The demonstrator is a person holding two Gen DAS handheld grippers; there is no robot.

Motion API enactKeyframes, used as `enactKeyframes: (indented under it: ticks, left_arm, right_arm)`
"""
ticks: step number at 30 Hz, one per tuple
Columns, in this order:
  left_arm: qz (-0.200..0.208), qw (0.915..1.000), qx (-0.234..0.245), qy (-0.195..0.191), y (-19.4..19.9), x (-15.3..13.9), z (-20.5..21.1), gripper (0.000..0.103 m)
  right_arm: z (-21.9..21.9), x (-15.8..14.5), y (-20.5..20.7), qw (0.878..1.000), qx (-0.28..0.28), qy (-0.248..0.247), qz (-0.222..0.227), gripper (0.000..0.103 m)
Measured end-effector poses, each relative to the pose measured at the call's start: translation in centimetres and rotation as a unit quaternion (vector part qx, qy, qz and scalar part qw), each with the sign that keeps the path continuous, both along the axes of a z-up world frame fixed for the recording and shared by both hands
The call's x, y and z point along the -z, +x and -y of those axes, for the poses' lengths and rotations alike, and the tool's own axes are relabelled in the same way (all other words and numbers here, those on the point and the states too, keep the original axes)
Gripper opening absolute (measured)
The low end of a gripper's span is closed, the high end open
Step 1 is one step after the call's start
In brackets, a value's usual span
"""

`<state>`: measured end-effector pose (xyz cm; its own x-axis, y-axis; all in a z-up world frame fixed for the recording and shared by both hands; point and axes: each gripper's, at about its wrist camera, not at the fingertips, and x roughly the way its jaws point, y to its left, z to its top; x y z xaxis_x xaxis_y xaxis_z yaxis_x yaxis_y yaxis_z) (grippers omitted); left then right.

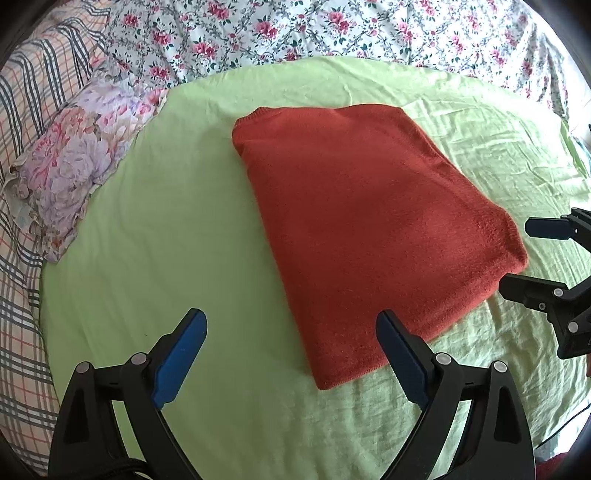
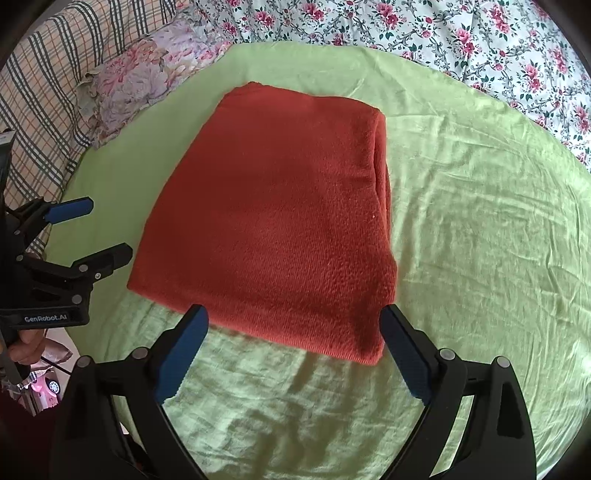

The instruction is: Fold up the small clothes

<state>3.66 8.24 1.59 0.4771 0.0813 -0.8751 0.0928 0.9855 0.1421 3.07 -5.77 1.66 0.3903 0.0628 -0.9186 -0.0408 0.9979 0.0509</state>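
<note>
A rust-red knitted garment [image 1: 351, 221] lies folded into a thick rectangle on a light green sheet [image 1: 166, 221]. My left gripper [image 1: 291, 317] hovers over the garment's near left corner, jaws wide and empty. At the right edge of that view my right gripper [image 1: 515, 254] stands open beside the garment's right corner, apart from it. In the right wrist view the folded garment [image 2: 273, 221] fills the middle of the green sheet [image 2: 480, 258]. There my right gripper [image 2: 293, 312] is spread over its near edge with nothing held, and my left gripper [image 2: 110, 228] stands open at the left.
A floral pillow [image 1: 81, 158] and a plaid blanket [image 1: 22, 110] lie at the left. A flowered bedsheet [image 1: 332, 29] runs along the back. A hand [image 2: 27, 347] holds the left gripper's handle. The bed's edge and floor clutter show at lower left in the right wrist view.
</note>
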Motion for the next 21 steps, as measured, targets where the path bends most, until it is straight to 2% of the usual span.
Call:
enactKeyframes:
  ticks: [21]
  left_arm:
    - [0.006, 0.9992, -0.023, -0.033, 2.1, -0.8, 0.0, 0.094]
  right_arm:
    - [0.9, -0.6, 3.3, 1.000, -0.001, 0.011, 0.010, 0.094]
